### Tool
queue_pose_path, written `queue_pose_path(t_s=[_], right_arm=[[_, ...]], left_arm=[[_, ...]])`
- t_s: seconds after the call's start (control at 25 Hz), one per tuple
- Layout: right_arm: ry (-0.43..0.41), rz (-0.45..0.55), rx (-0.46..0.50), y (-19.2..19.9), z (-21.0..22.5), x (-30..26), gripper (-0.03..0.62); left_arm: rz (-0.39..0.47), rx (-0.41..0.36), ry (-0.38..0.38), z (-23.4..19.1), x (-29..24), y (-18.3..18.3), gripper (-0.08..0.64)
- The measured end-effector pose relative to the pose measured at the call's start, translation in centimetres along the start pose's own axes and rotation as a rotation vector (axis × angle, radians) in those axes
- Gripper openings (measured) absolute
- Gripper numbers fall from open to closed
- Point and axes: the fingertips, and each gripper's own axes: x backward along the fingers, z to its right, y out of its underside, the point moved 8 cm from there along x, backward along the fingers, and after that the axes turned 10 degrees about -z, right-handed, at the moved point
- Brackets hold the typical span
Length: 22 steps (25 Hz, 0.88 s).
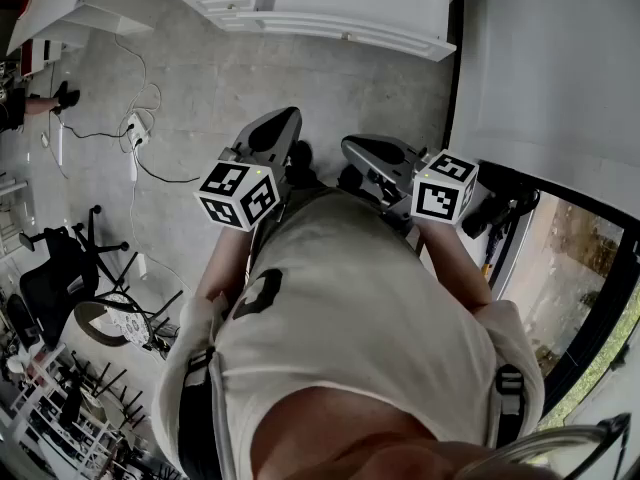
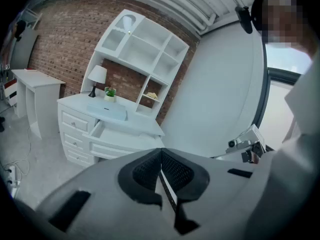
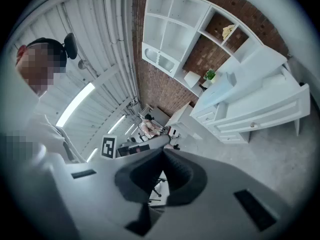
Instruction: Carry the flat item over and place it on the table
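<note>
A pale blue flat item (image 2: 107, 112) lies on top of a white dresser (image 2: 80, 129), beside a small lamp (image 2: 96, 77) and a potted plant (image 2: 110, 93). The right gripper view shows the same flat item (image 3: 220, 91) on the dresser (image 3: 260, 111), tilted. In the head view both grippers are held in front of the person's torso, over the concrete floor and well short of the dresser (image 1: 330, 13). My left gripper (image 1: 283, 120) (image 2: 161, 152) is shut with nothing between its pads. My right gripper (image 1: 356, 149) (image 3: 163, 152) is shut and empty too.
The dresser has a hutch of open shelves (image 2: 145, 44) and one drawer pulled out (image 2: 117, 134), against a brick wall. A white side table (image 2: 32, 86) stands to its left. Cables and a power strip (image 1: 135, 133) lie on the floor, an office chair (image 1: 60, 273) at left, a glass door (image 1: 575, 278) at right.
</note>
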Motion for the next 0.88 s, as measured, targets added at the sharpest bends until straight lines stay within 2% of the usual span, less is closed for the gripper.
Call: queue_pose_path(t_s=[0.24, 0.44, 0.6, 0.88], right_arm=[[-0.006, -0.006, 0.023, 0.3, -2.2, -2.7, 0.011], [0.006, -0.056, 0.046, -0.1, -3.7, -7.1, 0.011], [0.012, -0.066, 0.029, -0.2, -4.5, -10.1, 0.011], [0.046, -0.071, 0.033, -1.2, -5.2, -13.9, 0.011]], left_arm=[[0.039, -0.047, -0.022, -1.3, 3.1, -0.4, 0.02], [0.049, -0.015, -0.022, -4.7, 6.2, 0.7, 0.02], [0.042, 0.014, -0.011, -7.6, 8.4, 1.6, 0.02], [0.073, 0.012, -0.007, -12.4, 10.6, 0.7, 0.02]])
